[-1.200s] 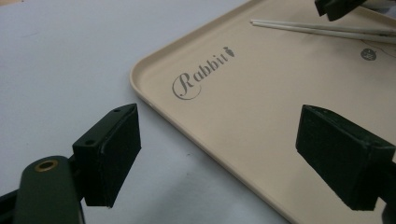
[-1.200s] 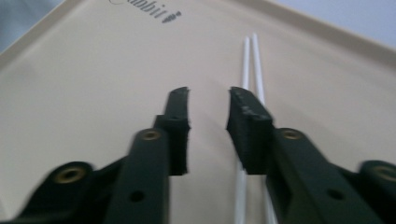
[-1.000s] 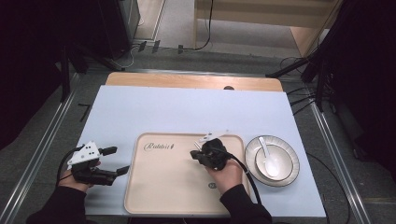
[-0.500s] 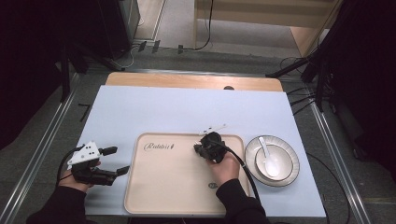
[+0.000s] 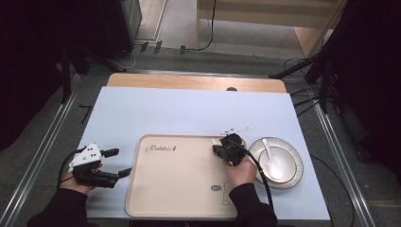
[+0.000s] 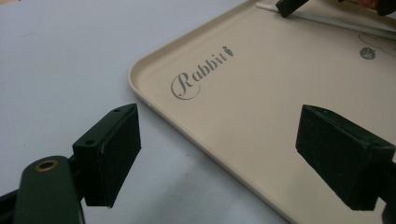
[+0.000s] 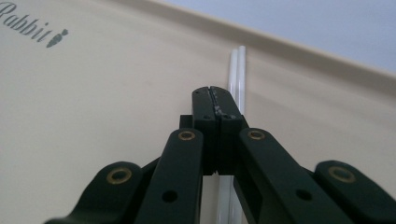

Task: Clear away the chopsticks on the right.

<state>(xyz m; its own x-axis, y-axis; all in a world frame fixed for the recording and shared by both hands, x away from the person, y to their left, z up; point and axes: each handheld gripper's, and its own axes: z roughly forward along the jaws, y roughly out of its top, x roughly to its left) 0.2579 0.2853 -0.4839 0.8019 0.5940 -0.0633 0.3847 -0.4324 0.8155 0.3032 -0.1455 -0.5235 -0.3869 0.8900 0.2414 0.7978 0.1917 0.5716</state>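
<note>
Right tongs pinched over white sticks on the tray

The right tongs (image 5: 221, 150) sit at the far right corner of the beige tray (image 5: 161, 198), jaws pressed together over a pair of thin white sticks (image 7: 236, 74) lying on the tray near its rim; whether they grip the sticks I cannot tell; the left tongs (image 5: 117, 163) rest wide open and empty on the blue worktop (image 5: 189, 113), just left of the tray; a bowl (image 5: 289, 176) with a white spoon (image 5: 270, 156) stands just right of the tray

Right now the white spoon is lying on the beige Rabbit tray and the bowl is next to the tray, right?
Not quite. The white spoon lies in the bowl, not on the tray. The high view shows it. The bowl does sit next to the tray, on its right.
</note>
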